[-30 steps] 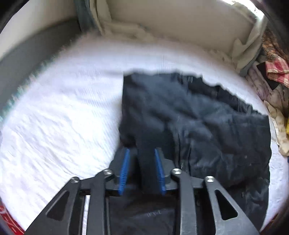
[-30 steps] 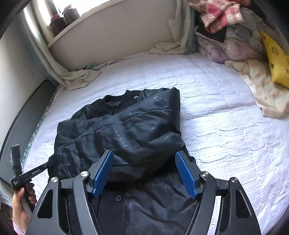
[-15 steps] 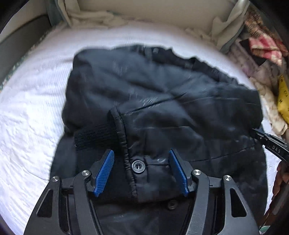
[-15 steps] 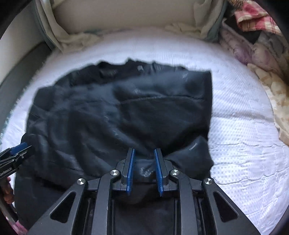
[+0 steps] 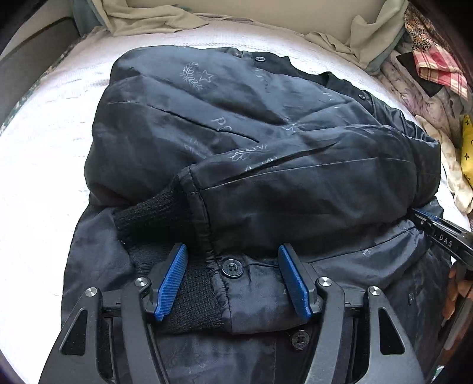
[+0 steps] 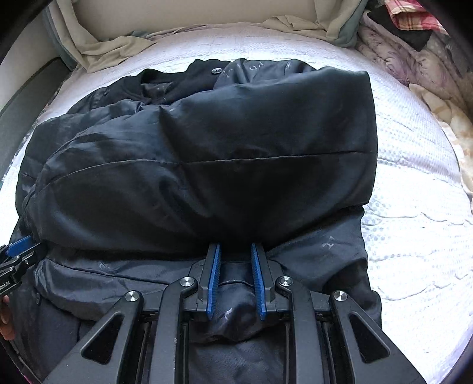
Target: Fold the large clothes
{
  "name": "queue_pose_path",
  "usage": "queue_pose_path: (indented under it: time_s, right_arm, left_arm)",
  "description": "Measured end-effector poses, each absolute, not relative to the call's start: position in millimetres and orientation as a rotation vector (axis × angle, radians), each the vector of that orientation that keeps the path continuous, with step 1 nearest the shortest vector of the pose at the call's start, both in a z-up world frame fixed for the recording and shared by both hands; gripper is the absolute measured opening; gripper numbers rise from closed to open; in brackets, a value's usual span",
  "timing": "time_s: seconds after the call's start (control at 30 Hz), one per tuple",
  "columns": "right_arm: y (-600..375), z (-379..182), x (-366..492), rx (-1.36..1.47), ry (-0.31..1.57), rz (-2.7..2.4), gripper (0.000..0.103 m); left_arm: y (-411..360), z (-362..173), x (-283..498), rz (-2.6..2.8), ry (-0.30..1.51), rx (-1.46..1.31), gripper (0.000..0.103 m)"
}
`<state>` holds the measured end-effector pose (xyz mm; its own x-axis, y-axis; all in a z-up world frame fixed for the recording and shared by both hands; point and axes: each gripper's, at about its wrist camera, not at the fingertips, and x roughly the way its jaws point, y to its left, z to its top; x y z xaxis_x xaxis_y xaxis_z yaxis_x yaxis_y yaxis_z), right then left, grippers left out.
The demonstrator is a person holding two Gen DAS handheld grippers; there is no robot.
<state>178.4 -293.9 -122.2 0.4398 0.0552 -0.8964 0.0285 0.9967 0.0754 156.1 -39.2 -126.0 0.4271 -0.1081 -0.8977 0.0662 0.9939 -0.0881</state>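
A large black padded jacket [image 5: 266, 153] lies partly folded on the white bed; it also fills the right wrist view [image 6: 207, 153]. Its sleeves lie across the body, and a knit cuff [image 5: 153, 212] rests just ahead of my left gripper [image 5: 233, 265]. The left gripper is open and empty, its blue pads either side of a button [image 5: 232, 268] on the lower hem. My right gripper [image 6: 235, 265] is shut on a bunch of jacket fabric near the lower right hem. Each gripper shows at the edge of the other's view.
The white quilted bed [image 6: 414, 189] surrounds the jacket. A beige sheet [image 5: 153, 17] bunches along the wall at the back. A pile of clothes, with a plaid cloth [image 5: 437, 68] and a yellow item [image 5: 467, 147], lies at the right edge.
The left gripper let go of the sleeve and opened, coming low over the jacket's hem. The right gripper moved forward and closed on the jacket fabric.
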Motion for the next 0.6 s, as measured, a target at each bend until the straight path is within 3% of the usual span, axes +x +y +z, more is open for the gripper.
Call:
queue_pose_path:
  time_s: [0.5,0.57,0.6]
  right_arm:
    - [-301,-117,171,0.144,1.065,0.023,0.017]
    - [-304,-107,166,0.161,1.069,0.049,0.025]
    - [-304,-101,164,0.175,1.071,0.069,0.034]
  left_arm:
    - [-44,-123,142,-0.076,1.064,0.004,0.069]
    - [-46,-119,140,-0.077,1.060,0.014,0.069]
    - [-47,-116,140,-0.078,1.060,0.019,0.069]
